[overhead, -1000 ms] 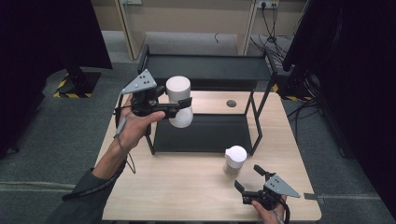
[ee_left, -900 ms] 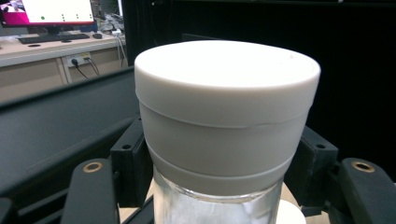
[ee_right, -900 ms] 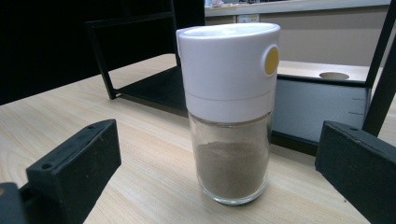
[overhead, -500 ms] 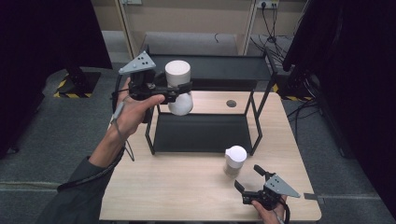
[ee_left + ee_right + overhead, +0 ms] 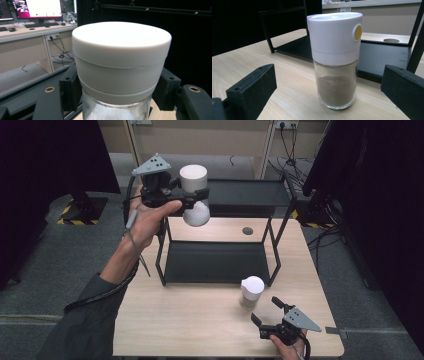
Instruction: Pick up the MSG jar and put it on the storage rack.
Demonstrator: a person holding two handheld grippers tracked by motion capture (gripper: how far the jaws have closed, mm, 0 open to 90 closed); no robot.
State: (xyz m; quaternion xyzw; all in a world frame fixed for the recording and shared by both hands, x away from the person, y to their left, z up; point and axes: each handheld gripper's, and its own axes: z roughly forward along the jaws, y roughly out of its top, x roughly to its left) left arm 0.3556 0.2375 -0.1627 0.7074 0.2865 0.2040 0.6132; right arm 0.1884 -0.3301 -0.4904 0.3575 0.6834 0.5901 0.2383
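Note:
My left gripper [image 5: 192,199] is shut on a white-lidded glass jar [image 5: 194,195] and holds it in the air at the left end of the black two-tier shelf [image 5: 250,191], level with its top tier. In the left gripper view the jar [image 5: 120,70] sits upright between the two black jaws, which press on its sides just under the lid. A second jar [image 5: 251,291], white-capped with brown powder inside, stands on the table in front of the shelf. My right gripper [image 5: 267,312] rests open near the table's front edge, just short of that jar [image 5: 335,60].
The wooden table [image 5: 175,320] has a round hole [image 5: 247,231] behind the shelf. The shelf's lower tier [image 5: 215,262] is bare. Cables and a wall socket lie on the floor beyond the table. A desk with a monitor [image 5: 37,10] stands farther back.
My left gripper has risen with the white-lidded jar, from in front of the shelf's upper tier to about its top. The right gripper and the brown-powder jar have kept still.

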